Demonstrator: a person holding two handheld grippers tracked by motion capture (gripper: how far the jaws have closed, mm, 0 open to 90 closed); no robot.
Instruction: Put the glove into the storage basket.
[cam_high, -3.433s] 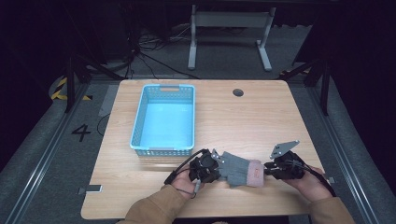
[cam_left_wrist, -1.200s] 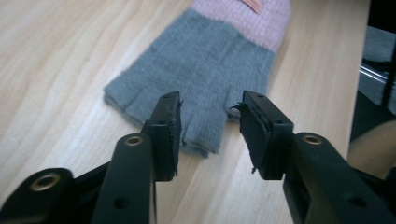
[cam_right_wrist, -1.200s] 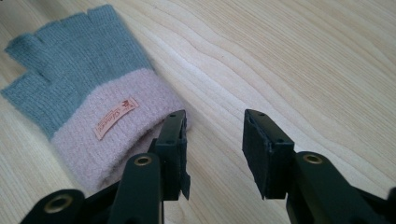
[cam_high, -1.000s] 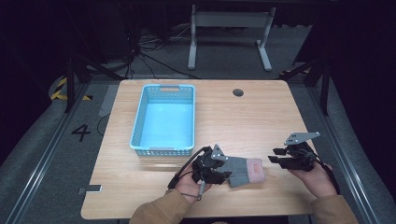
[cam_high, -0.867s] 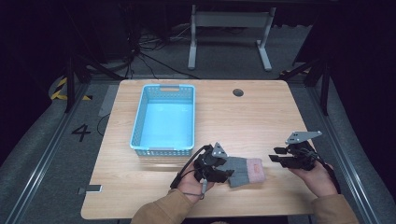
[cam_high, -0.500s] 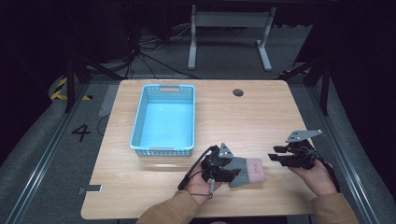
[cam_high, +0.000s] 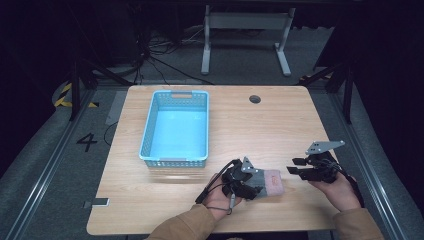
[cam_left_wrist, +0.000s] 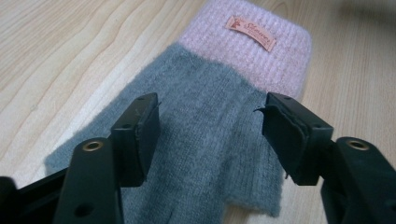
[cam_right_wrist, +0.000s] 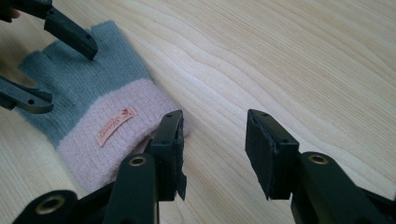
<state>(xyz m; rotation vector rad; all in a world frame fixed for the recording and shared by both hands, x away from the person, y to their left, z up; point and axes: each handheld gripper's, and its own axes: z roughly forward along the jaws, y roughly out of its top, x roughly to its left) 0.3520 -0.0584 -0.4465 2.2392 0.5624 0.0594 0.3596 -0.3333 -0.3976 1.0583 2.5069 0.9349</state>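
Note:
A grey knit glove (cam_high: 268, 183) with a pink cuff and a small orange label lies flat on the wooden table near its front edge. My left gripper (cam_high: 251, 181) hovers low over the grey part (cam_left_wrist: 210, 116). Its jaws have just been opening and now straddle the fabric without pinching it; left gripper (cam_left_wrist: 210, 126). My right gripper (cam_high: 295, 168) stands a little to the right of the cuff (cam_right_wrist: 112, 135). Its jaws have opened slightly further, with bare wood between them; right gripper (cam_right_wrist: 212, 140). The left gripper (cam_right_wrist: 51, 65) also appears over the glove in the right gripper view.
A light blue mesh basket (cam_high: 172, 161) with nothing in it stands behind the left gripper, towards the table's middle left. The table (cam_high: 260, 130) has a round cable hole (cam_high: 255, 99) at the back. A small label (cam_high: 100, 202) sits at the front left edge.
The left gripper has slid right and down over the glove and its jaws have spread apart. The glove now lies flat. The right gripper has stayed where it was.

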